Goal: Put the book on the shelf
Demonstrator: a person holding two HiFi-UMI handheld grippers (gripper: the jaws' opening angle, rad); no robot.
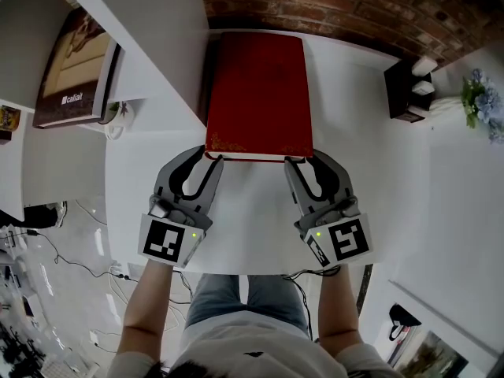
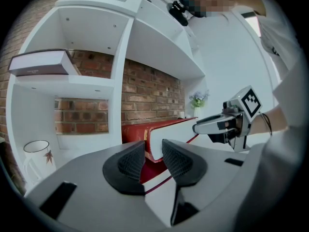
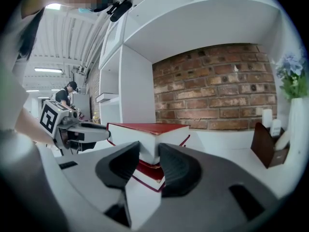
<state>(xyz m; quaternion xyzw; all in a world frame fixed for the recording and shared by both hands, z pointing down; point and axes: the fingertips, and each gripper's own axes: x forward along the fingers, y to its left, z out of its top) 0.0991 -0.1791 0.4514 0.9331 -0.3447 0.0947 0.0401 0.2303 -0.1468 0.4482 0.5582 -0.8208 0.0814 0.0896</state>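
Note:
A thick red book point(image 1: 258, 93) with white page edges lies lengthwise away from me over the white table point(image 1: 370, 179). My left gripper point(image 1: 206, 156) grips its near left corner and my right gripper point(image 1: 304, 158) its near right corner. In the left gripper view the book's corner point(image 2: 166, 129) sits between the dark pads of the left gripper point(image 2: 153, 153), which press on cover and pages; the right gripper point(image 2: 219, 124) shows beyond. In the right gripper view the right gripper point(image 3: 149, 161) clamps the other corner of the book point(image 3: 145, 129).
A white shelf unit point(image 1: 157, 38) stands at the left, with a dark book point(image 1: 75, 69) lying on one shelf and a white cup point(image 2: 36, 153) lower down. A brick wall point(image 3: 217, 91) runs behind. A dark holder point(image 1: 409, 93) and flowers point(image 1: 480, 101) stand at the right.

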